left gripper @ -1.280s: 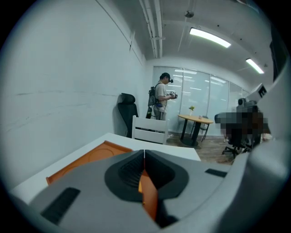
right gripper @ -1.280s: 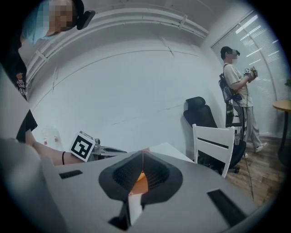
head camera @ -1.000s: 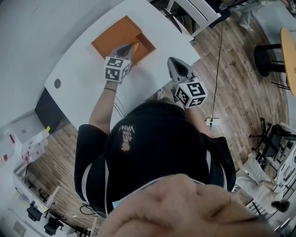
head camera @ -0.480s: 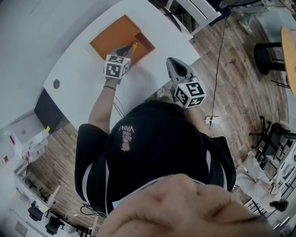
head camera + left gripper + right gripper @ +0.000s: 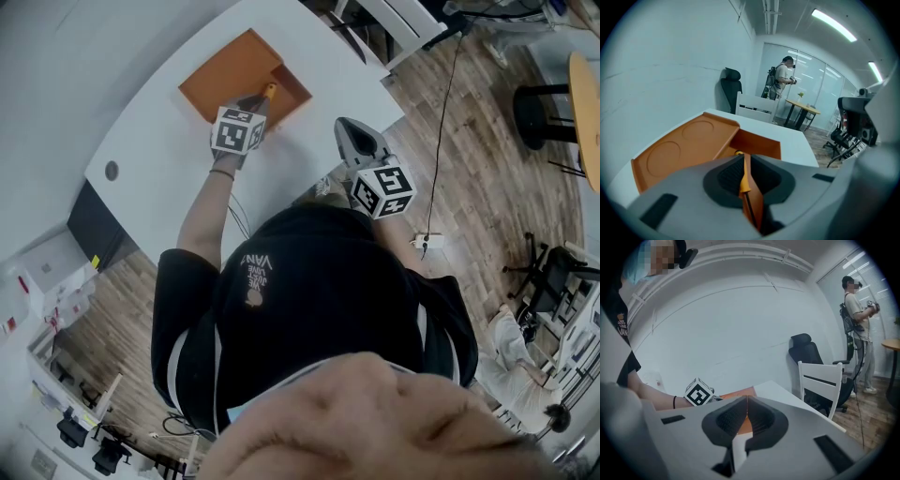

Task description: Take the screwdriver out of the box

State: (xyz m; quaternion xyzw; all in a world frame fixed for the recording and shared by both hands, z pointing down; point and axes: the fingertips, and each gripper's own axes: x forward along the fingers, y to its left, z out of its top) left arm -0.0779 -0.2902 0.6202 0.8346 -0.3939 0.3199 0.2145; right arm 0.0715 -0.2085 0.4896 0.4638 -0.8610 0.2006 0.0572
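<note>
My left gripper [image 5: 260, 99] is shut on the screwdriver [image 5: 270, 91], whose yellow handle sticks out past the fingertips over the orange box [image 5: 234, 70]. In the left gripper view the yellow handle and dark shaft of the screwdriver [image 5: 743, 180] are pinched between the closed jaws of the left gripper [image 5: 742, 158], above the box's deep compartment [image 5: 759, 143]; the box's flat lid [image 5: 679, 145] lies open to the left. My right gripper [image 5: 347, 125] hovers shut and empty over the table's near edge, right of the box. The right gripper [image 5: 746, 403] faces the left gripper's marker cube [image 5: 698, 392].
The box lies on a white table [image 5: 159, 141]. A white chair [image 5: 825, 380] and a black office chair [image 5: 806, 352] stand past the table's far end. A person [image 5: 858, 319] stands farther off on the wooden floor. A cable [image 5: 441, 122] runs across the floor.
My left gripper, still holding the screwdriver, has sunk a little and tipped further down over the box. The right gripper has stayed where it was.
</note>
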